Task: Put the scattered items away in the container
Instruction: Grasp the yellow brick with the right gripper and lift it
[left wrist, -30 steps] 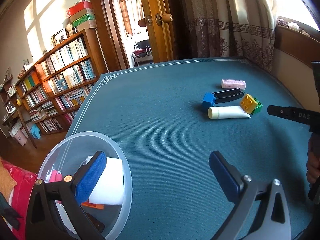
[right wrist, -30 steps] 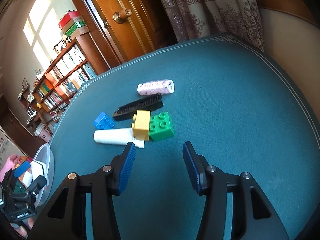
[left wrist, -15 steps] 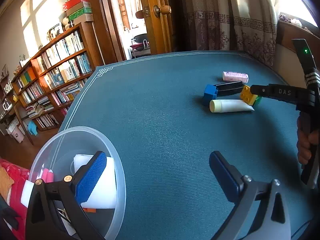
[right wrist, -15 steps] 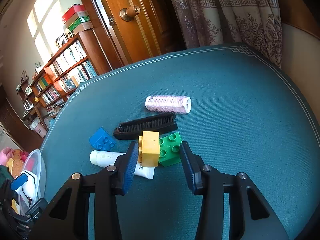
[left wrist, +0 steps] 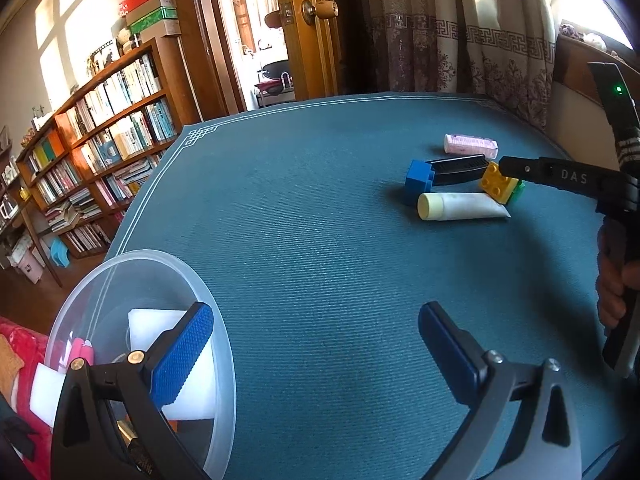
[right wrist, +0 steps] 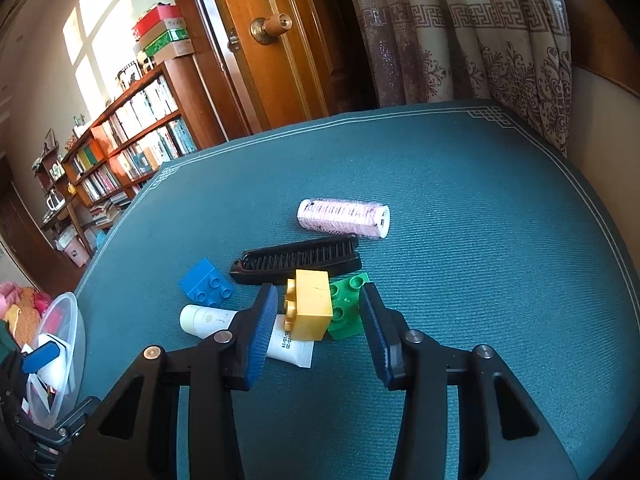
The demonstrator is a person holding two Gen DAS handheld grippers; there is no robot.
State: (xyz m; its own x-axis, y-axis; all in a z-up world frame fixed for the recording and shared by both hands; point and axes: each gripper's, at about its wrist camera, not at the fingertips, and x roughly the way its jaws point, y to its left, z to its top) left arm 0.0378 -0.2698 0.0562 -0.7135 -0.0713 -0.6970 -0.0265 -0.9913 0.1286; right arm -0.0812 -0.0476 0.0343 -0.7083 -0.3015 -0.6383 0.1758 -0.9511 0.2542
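While the left hand-held gripper (left wrist: 316, 344) waited spread beside the clear container (left wrist: 224, 360), the right hand-held gripper (right wrist: 318, 320) stood spread around the yellow block (right wrist: 308, 310).

Judged step: grasping the next scattered item. On the teal bench (right wrist: 480, 240) lay the blue block (right wrist: 206, 283), cream tube (right wrist: 208, 320), black comb (right wrist: 296, 262), pink roller (right wrist: 344, 218) and green block (right wrist: 346, 310); next, the jaws had to press onto yellow without dragging green.
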